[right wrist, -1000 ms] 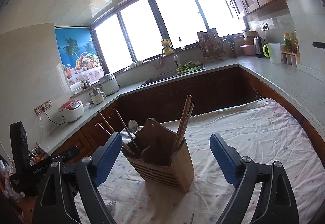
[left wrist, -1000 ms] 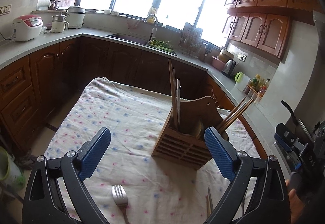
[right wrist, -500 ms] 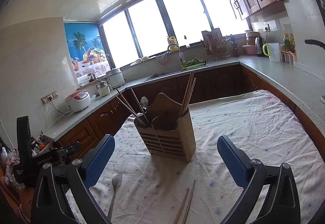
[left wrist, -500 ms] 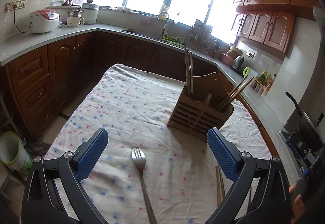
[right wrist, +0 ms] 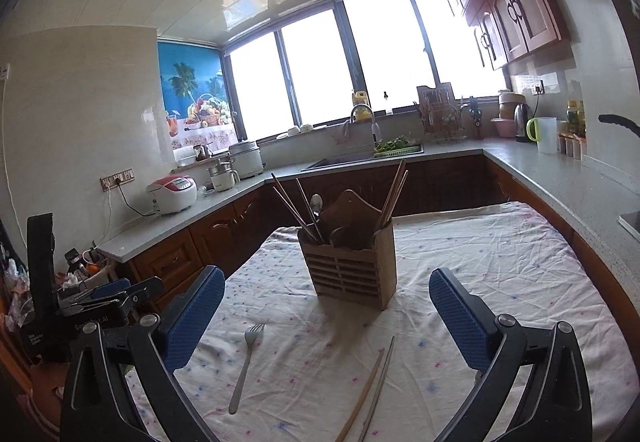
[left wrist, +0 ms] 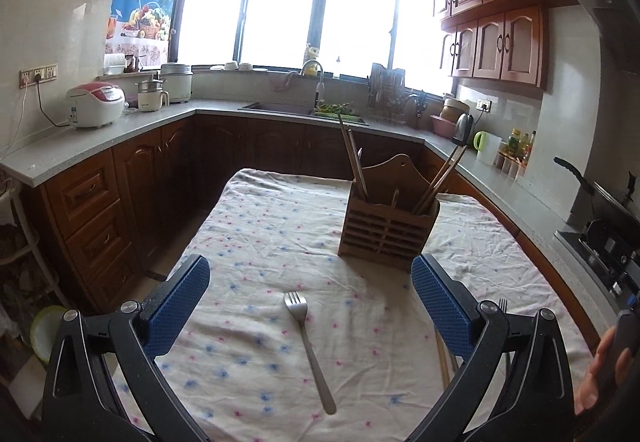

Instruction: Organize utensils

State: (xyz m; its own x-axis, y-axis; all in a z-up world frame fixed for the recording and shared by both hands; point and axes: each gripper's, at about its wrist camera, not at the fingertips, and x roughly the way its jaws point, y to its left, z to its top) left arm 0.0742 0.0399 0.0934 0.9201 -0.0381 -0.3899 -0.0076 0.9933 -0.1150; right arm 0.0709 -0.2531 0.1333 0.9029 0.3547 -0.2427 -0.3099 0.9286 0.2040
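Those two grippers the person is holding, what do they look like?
Both look alike. The left gripper and the right gripper each have two black plastic arms with round silver bolts, ending in flat blue pads with a fine dotted texture. From the right view, the left one's black body carries white lettering, too small to read.

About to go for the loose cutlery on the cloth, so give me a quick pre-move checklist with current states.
1. Left claw open, nothing between the pads: ok.
2. Right claw open, nothing between the pads: ok.
3. Fork flat on the tablecloth, in front of left claw: ok.
4. Loose chopsticks on the cloth ahead of right claw: ok.
5. Wooden holder upright: ok.
6. Free space in holder: cannot tell.
7. Second fork, mostly hidden by claw: cannot tell.
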